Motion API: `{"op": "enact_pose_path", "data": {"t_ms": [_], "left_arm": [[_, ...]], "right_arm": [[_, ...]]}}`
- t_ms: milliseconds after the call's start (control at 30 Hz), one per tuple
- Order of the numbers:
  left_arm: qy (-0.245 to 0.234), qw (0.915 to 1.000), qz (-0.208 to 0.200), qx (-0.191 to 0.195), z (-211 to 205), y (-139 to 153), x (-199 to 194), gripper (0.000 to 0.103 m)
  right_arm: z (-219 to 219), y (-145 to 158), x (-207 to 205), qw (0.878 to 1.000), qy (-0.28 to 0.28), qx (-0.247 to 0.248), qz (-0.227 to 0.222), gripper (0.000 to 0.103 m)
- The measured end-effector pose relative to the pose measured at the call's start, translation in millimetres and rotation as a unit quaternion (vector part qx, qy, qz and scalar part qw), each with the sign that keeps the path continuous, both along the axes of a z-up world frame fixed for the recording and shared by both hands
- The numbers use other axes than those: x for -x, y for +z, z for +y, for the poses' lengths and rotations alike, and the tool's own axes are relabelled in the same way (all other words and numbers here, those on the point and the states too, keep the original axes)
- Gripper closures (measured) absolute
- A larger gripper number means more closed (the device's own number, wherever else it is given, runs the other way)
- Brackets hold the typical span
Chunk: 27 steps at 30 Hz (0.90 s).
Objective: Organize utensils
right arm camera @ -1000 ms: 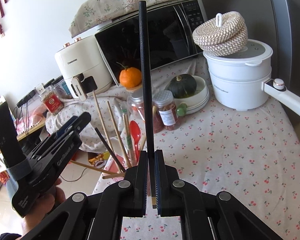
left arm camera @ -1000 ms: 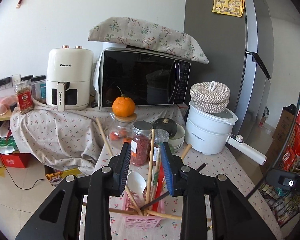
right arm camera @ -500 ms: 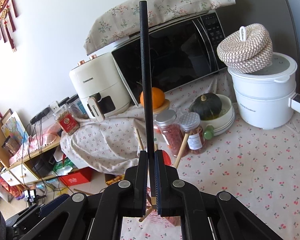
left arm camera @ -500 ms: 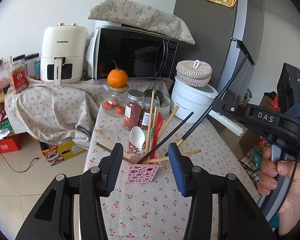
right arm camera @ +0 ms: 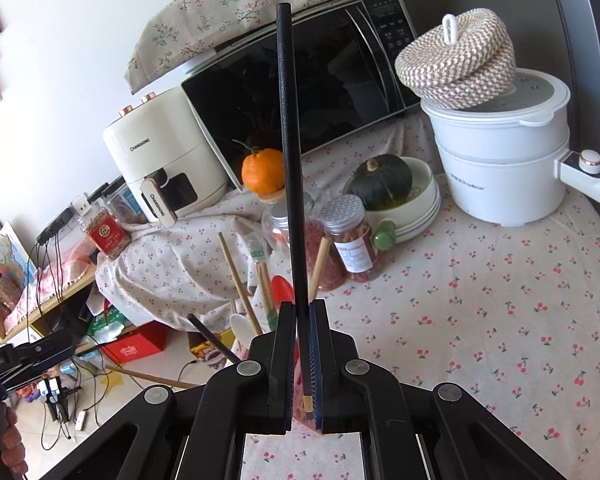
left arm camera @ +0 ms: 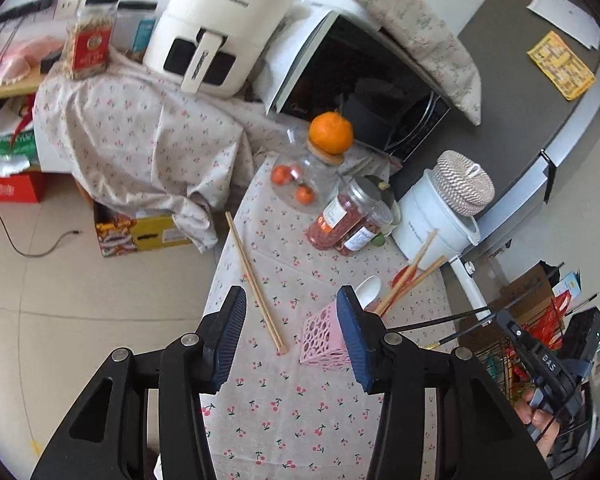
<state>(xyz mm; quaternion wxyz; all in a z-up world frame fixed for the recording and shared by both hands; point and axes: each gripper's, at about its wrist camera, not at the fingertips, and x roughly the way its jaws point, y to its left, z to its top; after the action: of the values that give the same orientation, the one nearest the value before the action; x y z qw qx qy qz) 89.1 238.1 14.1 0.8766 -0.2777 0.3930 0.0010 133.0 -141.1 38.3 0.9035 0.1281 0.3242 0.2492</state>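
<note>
While hovering over the cherry-print tablecloth [left arm camera: 284,404], left gripper [left arm camera: 290,334] half open, gripping nothing; wooden chopstick [left arm camera: 256,288] flat on cloth left of pink holder [left arm camera: 320,342]; spoon and chopsticks upright inside holder; right of holder, right gripper [right arm camera: 302,350] clamped tight on black chopstick [right arm camera: 288,160], pointing upward

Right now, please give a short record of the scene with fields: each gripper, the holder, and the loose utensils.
left gripper: open, holds nothing
right gripper: shut on black chopstick
pink holder: on the tablecloth, contains white spoon, wooden chopsticks, a red utensil
loose wooden chopsticks: a pair, flat on the tablecloth, beside the holder
</note>
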Motion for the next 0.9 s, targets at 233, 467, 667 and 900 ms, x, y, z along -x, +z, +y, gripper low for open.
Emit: {"op": "enact_pose_path", "data": {"t_ms": [233,467,667,900], "left_arm": [[-0.003,0.9968,0.077,0.024,18.8,-87.2,-88.9,0.064],[0.013,0.9948,0.085,0.055,30.0,-145.2,-159.8,0.073],[0.021,0.9925,0.107,0.056,31.3,-174.2,-197.0,0.073],[0.021,0.9951,0.080,0.053,33.9,-170.7,-199.3,0.095]], "right_arm": [[-8.0,-9.8,-4.2,1.000,0.004,0.018,0.010,0.098],[-8.4,-20.3,-10.9,0.999,0.010,0.039,0.020,0.098],[-6.7,-27.0,-18.6,0.999,0.014,0.044,0.028,0.098],[-7.4,-30.7,-21.0,0.998,0.011,0.049,0.033,0.098]]}}
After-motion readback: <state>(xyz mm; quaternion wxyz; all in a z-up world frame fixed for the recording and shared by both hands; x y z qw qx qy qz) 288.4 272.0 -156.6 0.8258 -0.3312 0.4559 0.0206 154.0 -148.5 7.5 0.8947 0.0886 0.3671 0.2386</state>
